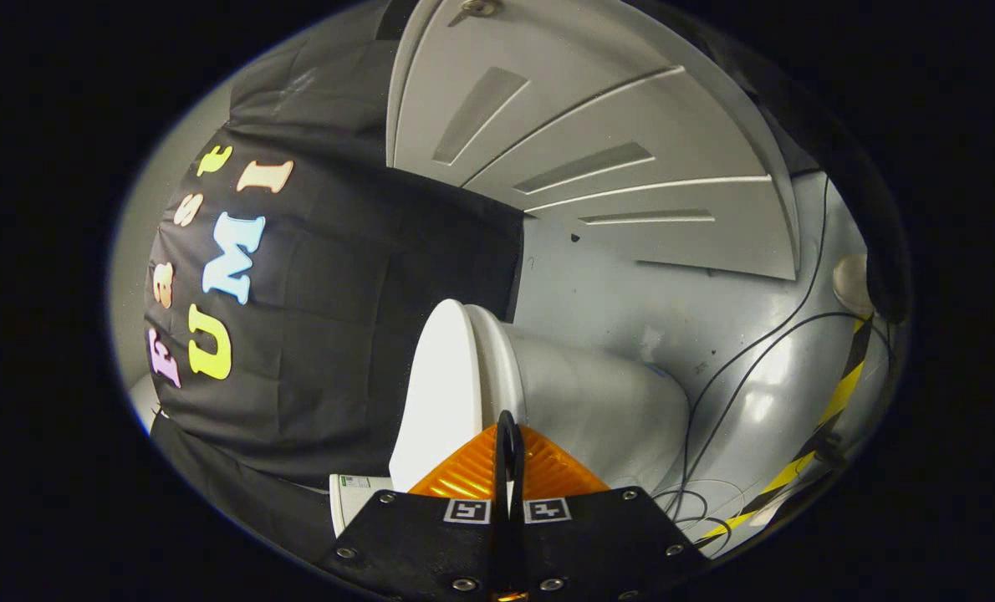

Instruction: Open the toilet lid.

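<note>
The view is rolled sideways, so the floor runs up the right side. The white toilet lid [443, 393] lies down flat on the rim of the toilet bowl [606, 401], just ahead of my fingers. My gripper [508, 428] is shut, its two fingers pressed together with nothing between them. The fingertips stand at the edge where the lid meets the bowl's rim. Whether they touch it I cannot tell. The near part of the toilet is hidden behind the fingers.
A grey panelled door [598, 167] stands beyond the toilet. Black cables [740, 376] trail over the grey floor [631, 293] beside the bowl, with yellow-and-black tape [832, 410] further out. A white labelled part [359, 497] shows by the lid.
</note>
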{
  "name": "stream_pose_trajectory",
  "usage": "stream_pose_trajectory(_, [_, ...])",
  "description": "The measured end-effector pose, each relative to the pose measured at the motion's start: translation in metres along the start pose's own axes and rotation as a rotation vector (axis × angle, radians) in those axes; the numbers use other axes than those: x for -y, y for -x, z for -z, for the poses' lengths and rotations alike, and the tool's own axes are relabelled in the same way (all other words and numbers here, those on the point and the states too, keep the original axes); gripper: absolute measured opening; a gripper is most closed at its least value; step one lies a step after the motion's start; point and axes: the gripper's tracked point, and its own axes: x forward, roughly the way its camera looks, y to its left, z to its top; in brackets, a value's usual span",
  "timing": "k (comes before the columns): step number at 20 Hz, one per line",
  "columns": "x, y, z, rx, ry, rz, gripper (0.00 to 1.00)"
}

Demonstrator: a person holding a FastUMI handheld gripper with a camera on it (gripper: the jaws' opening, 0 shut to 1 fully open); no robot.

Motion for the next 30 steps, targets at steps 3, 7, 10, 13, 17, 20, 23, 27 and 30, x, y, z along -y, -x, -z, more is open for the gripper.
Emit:
stream_pose_trajectory(3, [-0.016, 0.009, -0.004, 0.017, 0.023, -0.009, 0.0])
stream_pose_trajectory(7, [-0.046, 0.021, -0.009, 0.028, 0.069, -0.027, 0.0])
stream_pose_trajectory(10, [-0.068, 0.028, -0.008, 0.035, 0.135, -0.034, 0.0])
stream_pose_trajectory(13, [-0.092, 0.038, -0.008, 0.052, 0.177, -0.079, 0.0])
stream_pose_trajectory(17, [-0.124, 0.053, -0.005, 0.064, 0.221, -0.136, 0.0])
stream_pose_trajectory(20, [-0.149, 0.066, 0.0, 0.072, 0.266, -0.156, 0.0])
stream_pose_trajectory(23, [-0.173, 0.075, 0.006, 0.08, 0.335, -0.174, 0.0])
stream_pose_trajectory(27, [-0.2, 0.087, 0.015, 0.085, 0.386, -0.19, 0.0])
stream_pose_trajectory(30, [-0.219, 0.095, 0.022, 0.089, 0.453, -0.204, 0.0])
